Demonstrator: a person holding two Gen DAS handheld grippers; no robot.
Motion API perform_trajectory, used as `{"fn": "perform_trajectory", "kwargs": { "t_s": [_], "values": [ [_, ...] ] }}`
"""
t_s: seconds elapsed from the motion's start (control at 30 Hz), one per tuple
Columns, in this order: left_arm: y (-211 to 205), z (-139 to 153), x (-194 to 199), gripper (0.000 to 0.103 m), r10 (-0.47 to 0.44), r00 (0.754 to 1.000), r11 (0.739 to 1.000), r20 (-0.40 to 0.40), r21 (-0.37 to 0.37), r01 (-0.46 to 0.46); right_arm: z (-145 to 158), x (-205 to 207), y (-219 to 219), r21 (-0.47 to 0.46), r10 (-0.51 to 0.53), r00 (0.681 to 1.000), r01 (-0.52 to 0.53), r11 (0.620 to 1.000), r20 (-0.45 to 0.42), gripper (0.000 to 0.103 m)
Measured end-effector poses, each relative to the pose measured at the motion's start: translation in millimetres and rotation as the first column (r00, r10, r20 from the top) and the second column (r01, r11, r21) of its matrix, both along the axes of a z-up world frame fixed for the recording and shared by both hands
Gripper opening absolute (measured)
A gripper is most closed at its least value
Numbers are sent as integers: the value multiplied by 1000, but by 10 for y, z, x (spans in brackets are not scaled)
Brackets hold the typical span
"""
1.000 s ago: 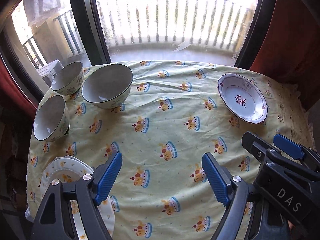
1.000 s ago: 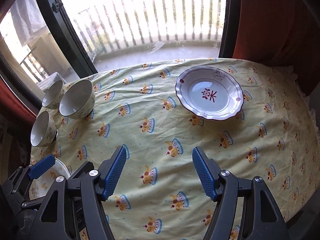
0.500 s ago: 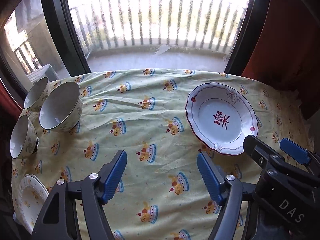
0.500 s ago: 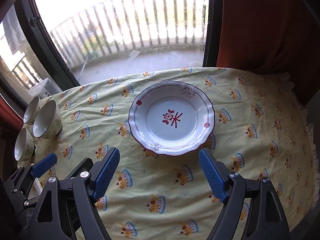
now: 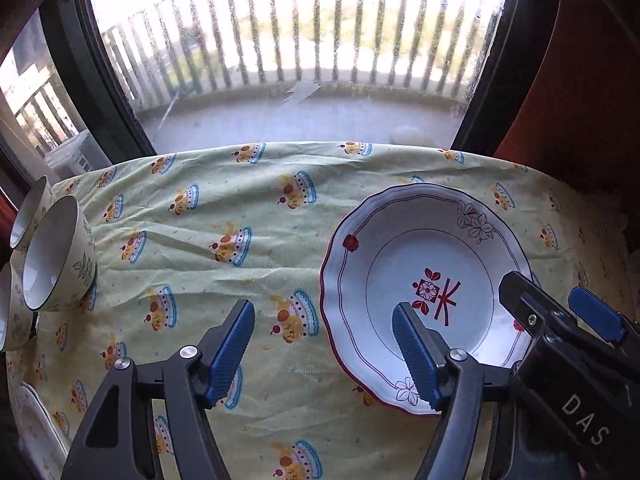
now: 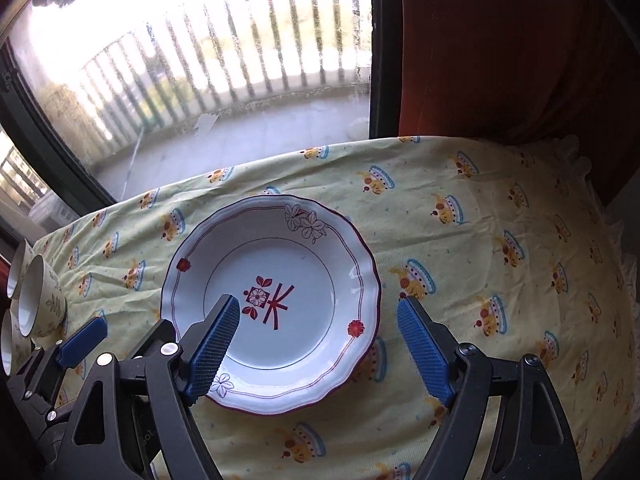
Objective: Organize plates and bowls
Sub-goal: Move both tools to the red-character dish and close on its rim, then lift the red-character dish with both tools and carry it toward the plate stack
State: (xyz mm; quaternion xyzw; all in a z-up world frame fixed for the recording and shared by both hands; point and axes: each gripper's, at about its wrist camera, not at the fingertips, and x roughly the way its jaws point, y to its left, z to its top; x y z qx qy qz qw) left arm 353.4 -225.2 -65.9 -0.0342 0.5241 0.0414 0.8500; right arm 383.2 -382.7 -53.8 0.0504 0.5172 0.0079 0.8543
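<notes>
A: What dishes sit on the table, and is anything in them?

B: A white plate (image 6: 276, 300) with a scalloped red rim lies flat on the yellow tablecloth (image 6: 460, 248), right of the middle. It holds nothing; only a painted red motif at its centre and small flowers round the rim. At the far left stand three bowls (image 5: 56, 252), crowded together and tipped by the lens, all with bare white insides as far as I can see. The nearest one carries a leaf pattern on its outside. At the near left edge a second plate (image 5: 34, 424) shows just a sliver, so I cannot tell what is on it.

A: And the tongs?

B: Both are released. The right gripper (image 6: 316, 344) has its jaws wide; its left pad hangs over the plate's near left part, its right pad beyond the plate's right rim over the cloth. Whether either pad touches the plate I cannot tell, but neither presses on it. The left gripper (image 5: 324, 352) is also parted and grasps nothing: its right pad hangs above the plate's left side, its left pad over bare cloth.

A: Anything around or in the way?

B: The two grippers sit close beside each other, each visible at the other camera's edge. Beyond the table's far edge is a window (image 5: 296, 48) with a balcony railing outside, and a red curtain (image 6: 500, 48) at the far right.
</notes>
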Motion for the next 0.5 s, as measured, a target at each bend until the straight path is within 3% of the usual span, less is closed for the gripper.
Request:
{"fn": "perform_trajectory", "kwargs": {
  "t_s": [0.23,0.5],
  "values": [
    [-63,-263,230,67,-5,999,1000,-42,1,5,-258,226,-38,-4,-7,1000,7,1000,-26,75],
    [-138,-389,281,53,-41,998,999,-58,-7,40,-444,289,-95,5,-29,997,29,1000,-69,58]
  ]
}}
